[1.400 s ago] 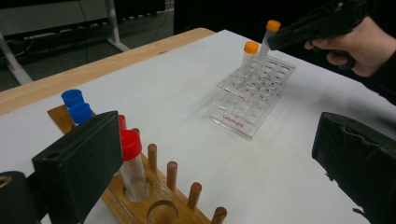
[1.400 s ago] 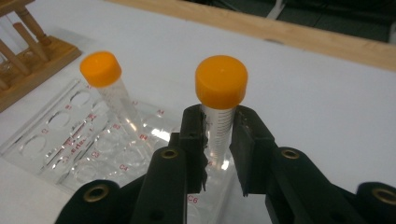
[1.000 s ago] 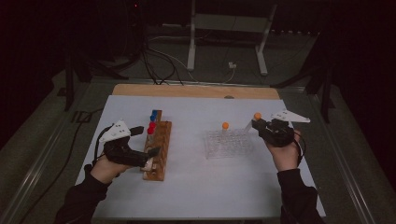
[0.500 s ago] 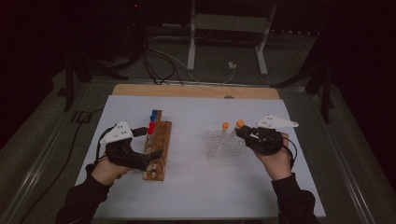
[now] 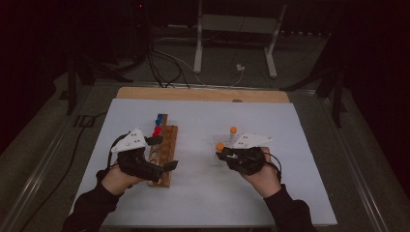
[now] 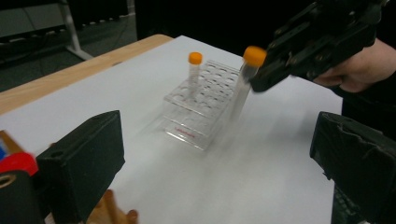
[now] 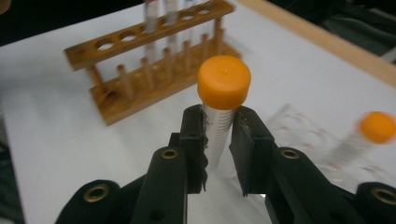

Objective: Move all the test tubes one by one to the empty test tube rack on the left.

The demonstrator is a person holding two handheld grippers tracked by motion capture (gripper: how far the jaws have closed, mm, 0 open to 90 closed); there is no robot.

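Item: orange-capped tube [image 7: 219, 116], pinched upright between the right gripper [image 7: 218, 135] jaws at the clear rack's [image 6: 196, 109] near corner (mid-transfer, I judge); next, seat it in a hole; left gripper [image 6: 219, 163] spread wide, empty.

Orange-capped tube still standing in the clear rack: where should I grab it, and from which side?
Grip the standing tube on its bare wall just under the orange cap, coming from above. It stands upright with only its top clear of the clear rack, so lower down the rack would likely block the fingers.
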